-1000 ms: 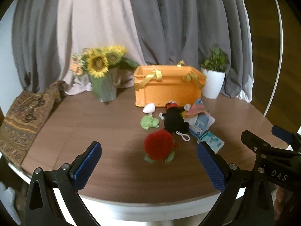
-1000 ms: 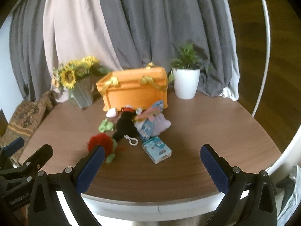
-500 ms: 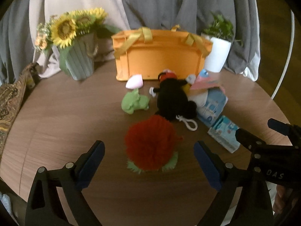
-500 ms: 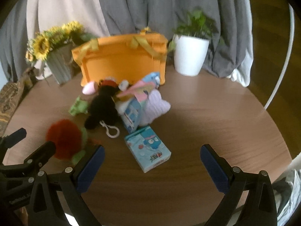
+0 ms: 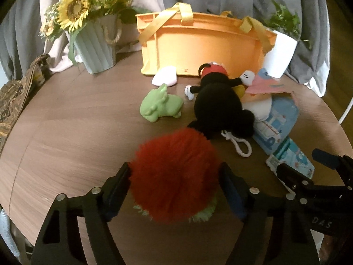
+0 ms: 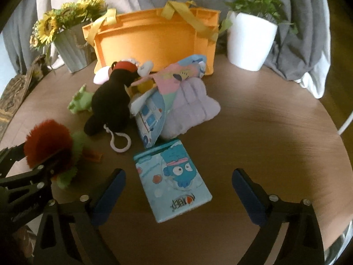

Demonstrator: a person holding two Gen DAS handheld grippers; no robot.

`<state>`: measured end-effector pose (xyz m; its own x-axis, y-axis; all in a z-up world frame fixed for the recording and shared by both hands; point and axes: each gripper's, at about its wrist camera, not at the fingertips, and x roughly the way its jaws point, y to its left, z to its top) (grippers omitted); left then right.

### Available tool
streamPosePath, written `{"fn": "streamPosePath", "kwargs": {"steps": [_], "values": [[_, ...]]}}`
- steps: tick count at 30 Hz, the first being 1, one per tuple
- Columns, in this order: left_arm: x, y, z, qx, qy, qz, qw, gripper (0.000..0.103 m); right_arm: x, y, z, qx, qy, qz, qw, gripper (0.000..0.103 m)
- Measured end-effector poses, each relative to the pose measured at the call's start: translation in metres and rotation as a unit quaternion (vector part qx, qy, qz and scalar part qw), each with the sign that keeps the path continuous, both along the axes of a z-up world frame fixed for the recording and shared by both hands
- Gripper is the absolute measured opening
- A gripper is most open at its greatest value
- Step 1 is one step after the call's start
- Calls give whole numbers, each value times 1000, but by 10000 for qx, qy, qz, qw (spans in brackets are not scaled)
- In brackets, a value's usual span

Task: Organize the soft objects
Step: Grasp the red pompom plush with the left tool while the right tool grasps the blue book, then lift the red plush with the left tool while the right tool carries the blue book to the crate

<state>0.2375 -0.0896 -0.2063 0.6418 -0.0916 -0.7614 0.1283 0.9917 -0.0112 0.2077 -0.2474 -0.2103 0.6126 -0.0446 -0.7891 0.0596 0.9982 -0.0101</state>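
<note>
Left wrist view: orange crate (image 5: 205,44) on its side, interior unseen.

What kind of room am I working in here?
Probably a home living space: a round wooden table backed by grey curtains, with a sunflower vase and a white potted plant beside the orange basket.
</note>
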Motion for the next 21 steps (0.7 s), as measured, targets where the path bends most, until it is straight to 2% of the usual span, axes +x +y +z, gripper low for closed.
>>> {"fn": "streamPosePath", "kwargs": {"steps": [4, 6, 8, 10, 12, 21], "values": [[4, -2, -5, 38, 58, 42, 10000, 61, 4, -1, -7, 80, 75, 82, 9999, 84], [6, -3, -8, 13, 110, 42, 9999, 50, 6, 0, -9, 78, 123, 165, 9998, 77], [8, -2, -9, -54, 151, 44, 9999, 44, 6, 0, -9, 91, 156, 248, 9995, 71], [8, -2, -8, -60, 152, 54, 9999, 41, 6, 1, -9, 97, 154, 277, 9995, 60], [7, -2, -6, -26, 114, 34, 9999, 37, 6, 2, -8, 80, 174, 299, 9994, 60], [-1, -5, 23, -56, -227, -142, 9996, 36, 3, 1, 11, 169, 91, 276, 9994, 60]]}}
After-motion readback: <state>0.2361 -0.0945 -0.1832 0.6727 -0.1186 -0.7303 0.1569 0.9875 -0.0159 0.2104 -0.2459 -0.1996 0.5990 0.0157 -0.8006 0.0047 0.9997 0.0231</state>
